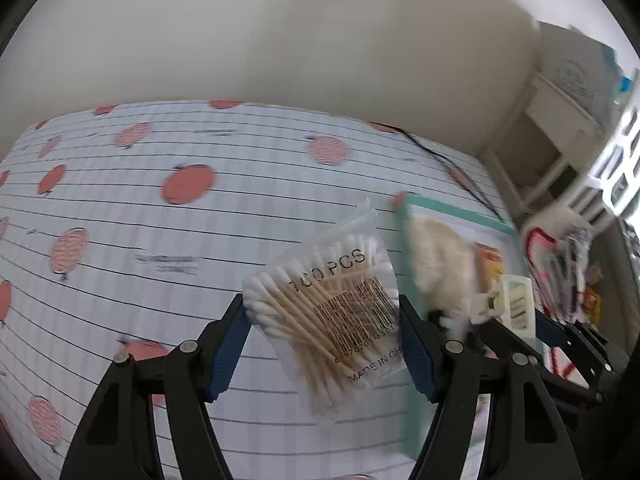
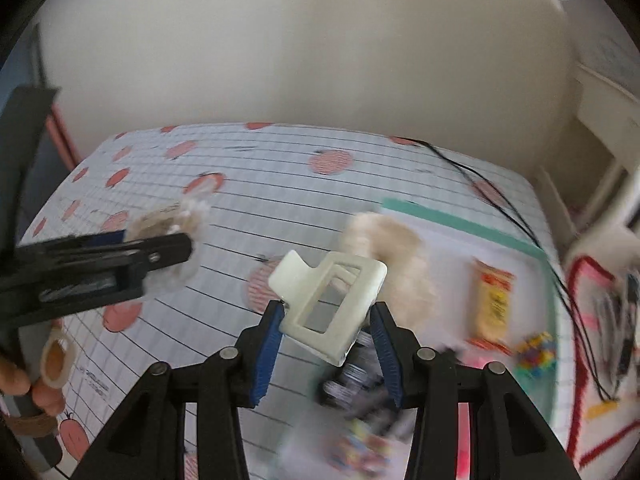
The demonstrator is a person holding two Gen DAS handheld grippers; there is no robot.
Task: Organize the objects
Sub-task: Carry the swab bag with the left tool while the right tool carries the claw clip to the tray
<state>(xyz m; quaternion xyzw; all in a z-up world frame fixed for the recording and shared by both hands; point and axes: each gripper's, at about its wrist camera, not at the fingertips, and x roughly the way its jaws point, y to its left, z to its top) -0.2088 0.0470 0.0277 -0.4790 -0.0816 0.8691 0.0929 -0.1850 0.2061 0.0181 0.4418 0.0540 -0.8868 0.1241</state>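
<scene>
My left gripper (image 1: 324,320) is shut on a clear bag of cotton swabs (image 1: 332,308) and holds it above the tablecloth. From the right wrist view the left gripper (image 2: 188,248) shows at the left with the blurred bag (image 2: 176,224). My right gripper (image 2: 326,320) is shut on a cream hair claw clip (image 2: 332,300), held in the air. The clip (image 1: 508,304) and the right gripper also show at the right of the left wrist view. A fluffy beige scrunchie (image 2: 396,256) lies on a white sheet with a teal edge (image 2: 460,220).
The table wears a white gridded cloth with red apples (image 1: 160,220). A yellow packet (image 2: 494,300), colourful small items (image 2: 536,356) and a black cable (image 2: 520,220) lie at the right. A tape roll (image 2: 56,356) sits by the hand at left. White shelves (image 1: 560,128) stand beyond.
</scene>
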